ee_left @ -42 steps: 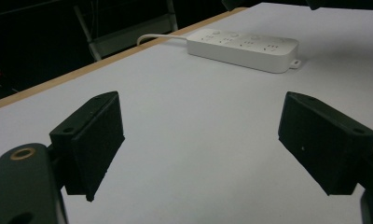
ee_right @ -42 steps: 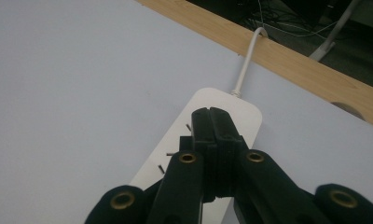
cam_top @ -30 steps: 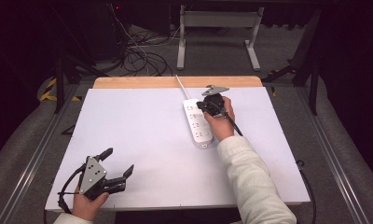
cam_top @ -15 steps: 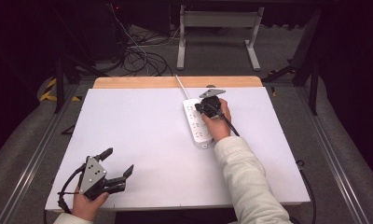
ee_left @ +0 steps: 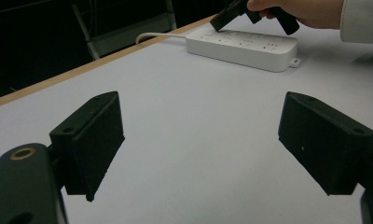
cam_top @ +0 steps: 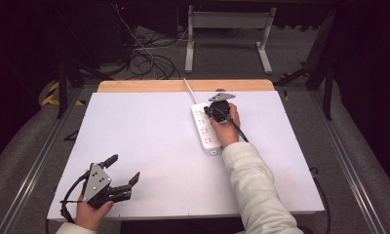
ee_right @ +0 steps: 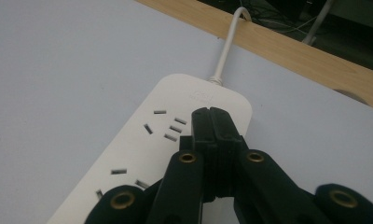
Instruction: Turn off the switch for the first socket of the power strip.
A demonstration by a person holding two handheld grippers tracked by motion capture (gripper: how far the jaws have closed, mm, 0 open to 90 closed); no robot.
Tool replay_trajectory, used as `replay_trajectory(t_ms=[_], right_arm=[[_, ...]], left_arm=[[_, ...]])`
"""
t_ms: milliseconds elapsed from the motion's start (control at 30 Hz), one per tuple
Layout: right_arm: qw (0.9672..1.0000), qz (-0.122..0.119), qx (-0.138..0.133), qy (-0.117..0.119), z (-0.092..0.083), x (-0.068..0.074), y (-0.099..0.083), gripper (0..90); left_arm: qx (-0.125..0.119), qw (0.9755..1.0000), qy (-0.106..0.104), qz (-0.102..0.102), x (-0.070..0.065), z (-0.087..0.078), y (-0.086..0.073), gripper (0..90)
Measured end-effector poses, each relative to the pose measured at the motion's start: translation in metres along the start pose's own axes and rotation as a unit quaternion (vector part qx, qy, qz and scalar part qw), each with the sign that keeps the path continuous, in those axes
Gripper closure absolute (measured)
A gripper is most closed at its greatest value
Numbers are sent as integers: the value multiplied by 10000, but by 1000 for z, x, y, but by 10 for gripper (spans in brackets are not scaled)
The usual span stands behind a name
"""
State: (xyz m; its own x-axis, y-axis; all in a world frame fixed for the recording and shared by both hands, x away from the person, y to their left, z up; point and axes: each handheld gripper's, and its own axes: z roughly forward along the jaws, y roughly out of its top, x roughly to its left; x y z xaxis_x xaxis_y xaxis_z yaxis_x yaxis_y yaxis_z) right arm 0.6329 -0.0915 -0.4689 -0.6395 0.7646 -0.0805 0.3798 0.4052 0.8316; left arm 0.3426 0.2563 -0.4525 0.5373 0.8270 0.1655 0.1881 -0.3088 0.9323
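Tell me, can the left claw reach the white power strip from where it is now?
Probably yes: the left claw, open, has bare tabletop between it and the power strip, though the right claw already sits there.

The right gripper (ee_right: 211, 112) hides part of the power strip (ee_right: 142, 154).

The person is wearing a soft white sleeve (cam_top: 254, 180). Each black gripper (cam_top: 119, 184) is carrying a grey three-cornered plate (cam_top: 96, 179), gold-ringed screw holes (ee_right: 188, 157), and a black cable (cam_top: 68, 197), maybe looping.
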Motion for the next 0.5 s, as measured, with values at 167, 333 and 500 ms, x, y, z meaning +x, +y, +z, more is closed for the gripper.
replay_trajectory(t_ms=[167,333,500], right_arm=[[10000,30,-9,-18,1,-2,-1,900],[10000,20,7,-14,1,-3,-1,900],[10000,26,-7,-3,2,-3,-2,900]], left_arm=[[-4,10000,-12,8,-1,0,0,144],[5,10000,-2,18,0,-1,0,144],[-9,10000,-1,12,-1,0,0,144]])
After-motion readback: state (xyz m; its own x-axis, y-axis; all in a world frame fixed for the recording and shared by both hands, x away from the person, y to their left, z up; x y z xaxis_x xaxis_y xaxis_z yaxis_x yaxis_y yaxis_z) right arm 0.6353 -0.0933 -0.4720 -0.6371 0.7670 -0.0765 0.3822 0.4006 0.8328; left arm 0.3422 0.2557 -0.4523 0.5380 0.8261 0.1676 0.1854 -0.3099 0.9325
